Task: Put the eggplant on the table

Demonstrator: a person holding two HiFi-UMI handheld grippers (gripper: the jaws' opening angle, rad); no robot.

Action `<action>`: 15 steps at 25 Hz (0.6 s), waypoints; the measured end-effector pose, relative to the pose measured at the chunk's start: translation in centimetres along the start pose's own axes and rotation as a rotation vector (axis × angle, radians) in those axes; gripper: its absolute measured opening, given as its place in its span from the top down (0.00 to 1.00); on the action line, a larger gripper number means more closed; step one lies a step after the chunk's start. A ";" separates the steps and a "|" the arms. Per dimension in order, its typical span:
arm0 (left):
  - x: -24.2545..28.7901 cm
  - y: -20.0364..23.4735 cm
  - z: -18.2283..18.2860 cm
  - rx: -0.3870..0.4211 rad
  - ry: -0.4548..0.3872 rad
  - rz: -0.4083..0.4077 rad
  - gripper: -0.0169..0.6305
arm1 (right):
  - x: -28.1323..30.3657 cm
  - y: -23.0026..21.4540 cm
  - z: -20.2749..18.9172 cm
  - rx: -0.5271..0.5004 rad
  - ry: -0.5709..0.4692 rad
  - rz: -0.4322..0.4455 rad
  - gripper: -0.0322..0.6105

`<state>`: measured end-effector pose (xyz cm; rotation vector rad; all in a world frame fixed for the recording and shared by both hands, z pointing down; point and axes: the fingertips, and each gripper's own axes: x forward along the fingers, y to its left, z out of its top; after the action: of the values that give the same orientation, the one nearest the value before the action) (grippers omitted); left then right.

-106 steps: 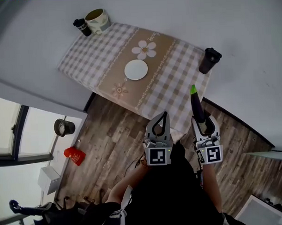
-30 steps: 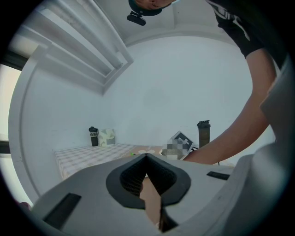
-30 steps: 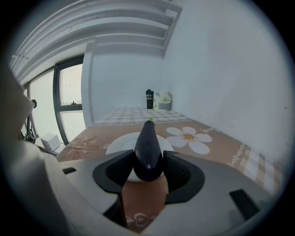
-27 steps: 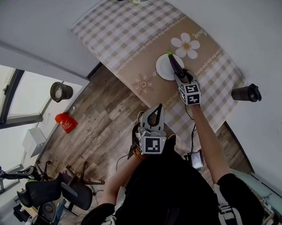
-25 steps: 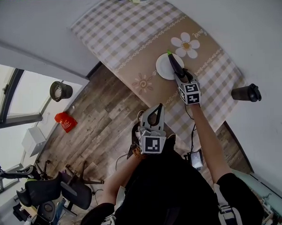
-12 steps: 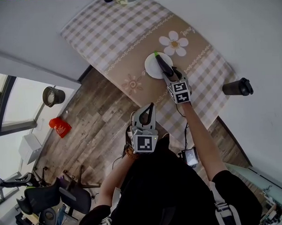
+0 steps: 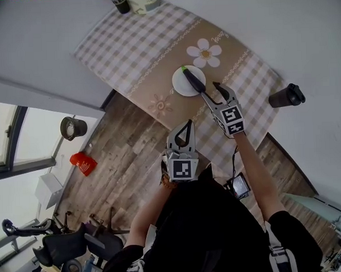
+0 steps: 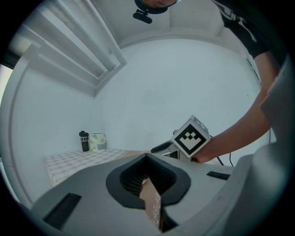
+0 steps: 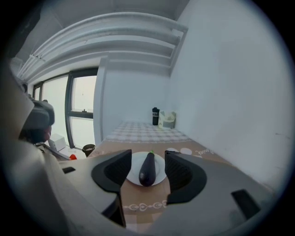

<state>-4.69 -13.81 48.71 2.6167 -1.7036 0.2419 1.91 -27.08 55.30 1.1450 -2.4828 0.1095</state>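
Observation:
A dark purple eggplant (image 7: 192, 80) with a green stem lies on a white plate (image 7: 179, 85) on the checked tablecloth (image 7: 134, 44). My right gripper (image 7: 210, 90) hovers just short of the plate, its jaws opening wide and touching nothing. In the right gripper view the eggplant (image 9: 147, 169) rests on the plate (image 9: 132, 174) beyond the fingertips, apart from both pads. My left gripper (image 7: 186, 125) hangs shut and empty over the wooden floor near my body. From the left gripper view, the shut left gripper (image 8: 146, 157) faces the right gripper's marker cube (image 8: 191, 137).
A black tumbler (image 7: 284, 95) stands at the table's right corner. A mug (image 7: 144, 2) and a dark bottle (image 7: 118, 3) sit at the far corner. On the floor to the left are a bin (image 7: 73, 127), a red object (image 7: 82, 162) and chairs (image 7: 65, 248).
The right gripper brought the eggplant to the plate, let go of it, and has lifted back toward me with its jaws wider. The eggplant stays on the plate. The left gripper rose slightly.

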 end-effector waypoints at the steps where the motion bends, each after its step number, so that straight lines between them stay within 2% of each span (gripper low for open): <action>1: 0.1 -0.2 0.3 -0.010 -0.008 0.004 0.97 | -0.9 0.1 0.7 -0.003 -0.018 0.010 0.58; 4: 0.5 -0.8 1.4 -0.023 -0.036 0.008 0.97 | -3.3 0.2 2.9 -0.004 -0.079 0.021 0.58; 6: 0.5 -1.3 2.1 0.001 -0.051 0.008 0.97 | -4.8 0.6 4.0 -0.003 -0.116 0.043 0.58; 11: 0.2 -3.7 3.5 0.037 -0.054 0.006 0.97 | -9.0 0.9 5.1 -0.001 -0.172 0.086 0.58; 15: -0.2 -4.7 4.6 0.059 -0.070 0.018 0.97 | -11.7 1.0 6.0 0.000 -0.212 0.082 0.58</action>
<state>0.09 -12.16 44.48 2.6836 -1.7687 0.2070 6.03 -19.54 45.34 1.1054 -2.7158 0.0110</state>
